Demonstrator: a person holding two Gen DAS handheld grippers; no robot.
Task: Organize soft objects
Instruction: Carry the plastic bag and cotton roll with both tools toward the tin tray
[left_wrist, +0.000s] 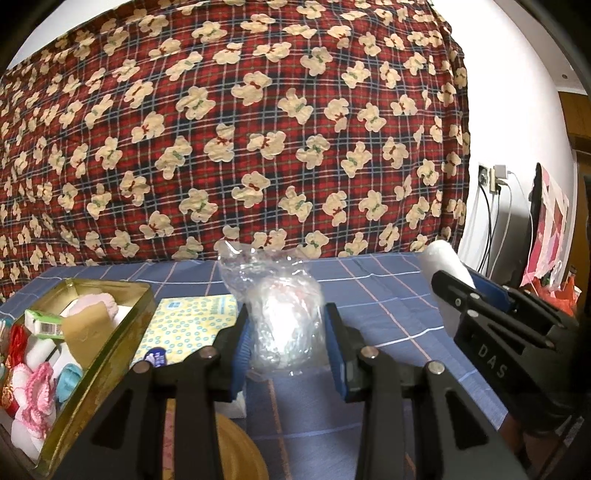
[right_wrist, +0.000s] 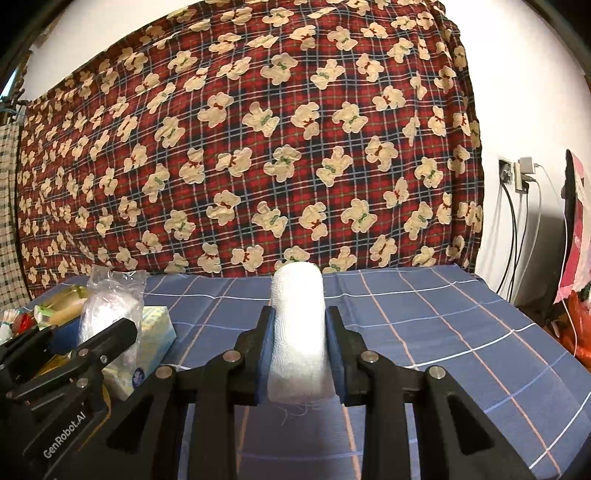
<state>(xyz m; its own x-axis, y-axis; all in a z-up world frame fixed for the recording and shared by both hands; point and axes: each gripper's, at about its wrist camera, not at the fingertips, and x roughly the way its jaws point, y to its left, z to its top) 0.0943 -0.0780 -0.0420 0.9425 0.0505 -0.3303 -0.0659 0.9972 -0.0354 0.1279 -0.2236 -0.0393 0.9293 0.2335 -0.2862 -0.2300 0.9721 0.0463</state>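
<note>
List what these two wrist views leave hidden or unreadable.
- Clear plastic bag between the left hand-held gripper pads: glare and crinkles hide its white contents, left wrist view.
- Gold tin: cut off by the left edge; items overlap, so no count.
- Tissue pack: print too small to read, partly behind a finger.
- Gauze roll in the right hand-held gripper: its near end is overexposed, right wrist view.

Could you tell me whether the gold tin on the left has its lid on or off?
Off: the gold tin stands open, showing crocheted flowers and other small soft items inside.
</note>
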